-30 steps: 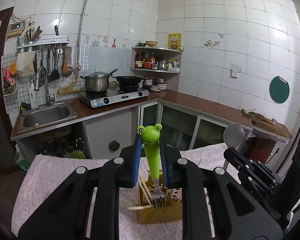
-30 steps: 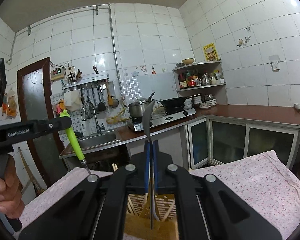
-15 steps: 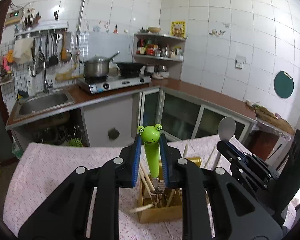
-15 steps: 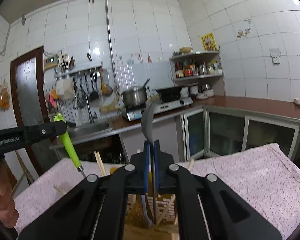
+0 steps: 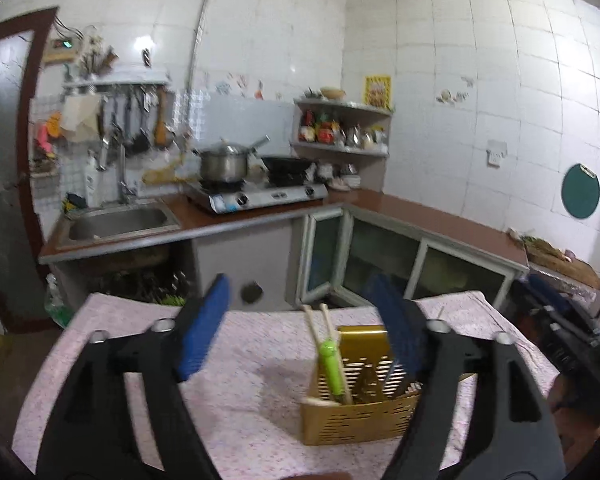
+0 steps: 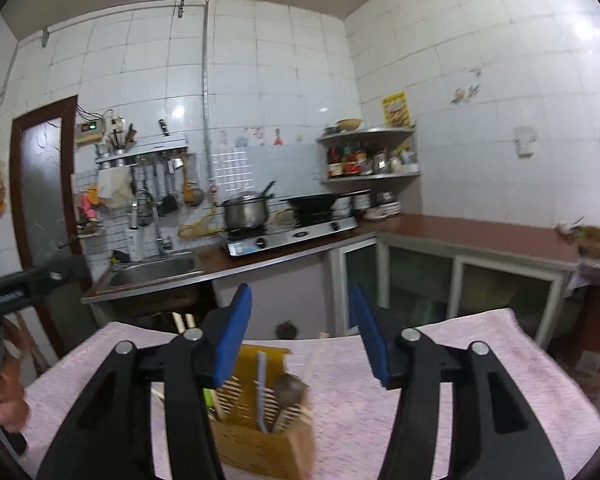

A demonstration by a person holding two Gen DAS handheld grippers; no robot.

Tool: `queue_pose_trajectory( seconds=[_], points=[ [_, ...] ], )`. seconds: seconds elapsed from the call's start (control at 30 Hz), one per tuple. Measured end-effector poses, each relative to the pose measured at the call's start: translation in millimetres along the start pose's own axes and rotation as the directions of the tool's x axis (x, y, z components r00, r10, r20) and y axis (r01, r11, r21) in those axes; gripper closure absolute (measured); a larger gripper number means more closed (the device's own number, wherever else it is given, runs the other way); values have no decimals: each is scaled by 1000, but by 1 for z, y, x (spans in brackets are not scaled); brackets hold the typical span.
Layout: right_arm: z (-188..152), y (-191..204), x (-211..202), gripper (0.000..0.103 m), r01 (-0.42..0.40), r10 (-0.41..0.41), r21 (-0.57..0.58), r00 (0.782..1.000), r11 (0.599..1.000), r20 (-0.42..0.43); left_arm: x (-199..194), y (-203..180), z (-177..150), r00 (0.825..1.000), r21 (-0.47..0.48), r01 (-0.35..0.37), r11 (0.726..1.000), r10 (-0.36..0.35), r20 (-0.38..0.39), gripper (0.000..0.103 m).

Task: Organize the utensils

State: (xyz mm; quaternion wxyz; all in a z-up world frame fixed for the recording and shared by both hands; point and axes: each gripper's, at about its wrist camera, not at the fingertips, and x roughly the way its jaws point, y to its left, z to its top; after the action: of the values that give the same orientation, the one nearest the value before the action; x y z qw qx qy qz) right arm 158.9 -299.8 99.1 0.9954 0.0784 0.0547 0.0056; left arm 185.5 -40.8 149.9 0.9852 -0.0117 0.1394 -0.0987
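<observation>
Utensils: frog-handled fork [image 5: 331, 364] and spoon [image 6: 287, 390] standing in gold caddy [image 5: 360, 420] on bench [image 5: 240, 380]. Left gripper [image 5: 300, 332] and right gripper [image 6: 296, 336] above caddy, fingers spreading, nothing between. Best lifted straight clear, avoiding chopsticks [image 5: 318, 322].

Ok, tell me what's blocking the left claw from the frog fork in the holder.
Nothing visible. The left claw is opening, empty, and the frog fork stands in the holder just beyond it, beside chopsticks.
</observation>
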Motion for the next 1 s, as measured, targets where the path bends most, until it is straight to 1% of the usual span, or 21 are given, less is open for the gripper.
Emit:
queue_pose_trajectory(
  seconds=[0.07, 0.1, 0.17, 0.2, 0.27, 0.3, 0.4, 0.47, 0.53, 0.57, 0.63, 0.7, 0.77, 0.8, 0.87, 0.93, 1.0],
  points=[
    [-4, -3, -19, 40, 27, -27, -28, 1000, 999, 1, -20, 12, -9, 999, -10, -27, 1000, 27, 37, 9],
    [-6, -5, -26, 39, 42, -42, -40, 999, 998, 0, -31, 18, -16, 998, -20, -40, 999, 41, 57, 5],
    [-19, -8, -47, 34, 83, -84, -56, 996, 995, -18, -51, 31, -36, 993, -36, -70, 997, 73, 87, 5],
    [-29, -10, -58, 33, 89, -91, -57, 995, 994, -34, -61, 37, -50, 992, -40, -82, 996, 86, 98, 5],
    [-51, -13, -77, 30, 100, -102, -50, 993, 994, -55, -76, 45, -82, 990, -37, -109, 993, 112, 83, 5],
    [-61, -13, -83, 30, 104, -107, -49, 992, 993, -67, -81, 47, -96, 989, -32, -124, 992, 126, 77, 5],
    [-99, -7, -100, 29, 101, -108, -66, 988, 993, -109, -95, 51, -141, 986, -23, -149, 989, 150, 65, 5],
    [-121, 1, -110, 29, 88, -98, -84, 987, 993, -129, -105, 53, -162, 985, -27, -163, 986, 164, 44, 5],
    [-136, 7, -119, 28, 71, -86, -117, 988, 991, -129, -116, 55, -178, 984, -36, -169, 985, 171, 45, 5],
    [-143, 10, -124, 28, 73, -90, -141, 989, 987, -118, -119, 54, -183, 984, -34, -170, 985, 171, 44, 5],
    [-150, 12, -129, 27, 63, -78, -147, 992, 987, -98, -124, 52, -194, 982, -18, -181, 983, 182, 51, 5],
    [-153, 10, -132, 27, 49, -62, -141, 994, 989, -94, -127, 48, -199, 973, -3, -221, 975, 221, 65, 5],
    [-154, 6, -136, 25, 57, -67, -140, 995, 989, -69, -132, 39, -203, 962, 28, -259, 965, 255, 101, 5],
    [-156, 4, -137, 25, 61, -70, -137, 996, 989, -63, -133, 37, -205, 960, 41, -260, 965, 253, 116, 5],
    [-161, -1, -136, 25, 71, -80, -134, 995, 988, -64, -133, 35, -208, 961, 38, -253, 967, 247, 124, 5],
    [-167, -4, -135, 25, 77, -88, -138, 994, 987, -72, -130, 38, -214, 968, 12, -233, 972, 231, 103, 5],
    [-170, -7, -134, 25, 74, -84, -125, 993, 989, -79, -128, 39, -214, 968, 9, -233, 972, 231, 95, 5]
  ],
)
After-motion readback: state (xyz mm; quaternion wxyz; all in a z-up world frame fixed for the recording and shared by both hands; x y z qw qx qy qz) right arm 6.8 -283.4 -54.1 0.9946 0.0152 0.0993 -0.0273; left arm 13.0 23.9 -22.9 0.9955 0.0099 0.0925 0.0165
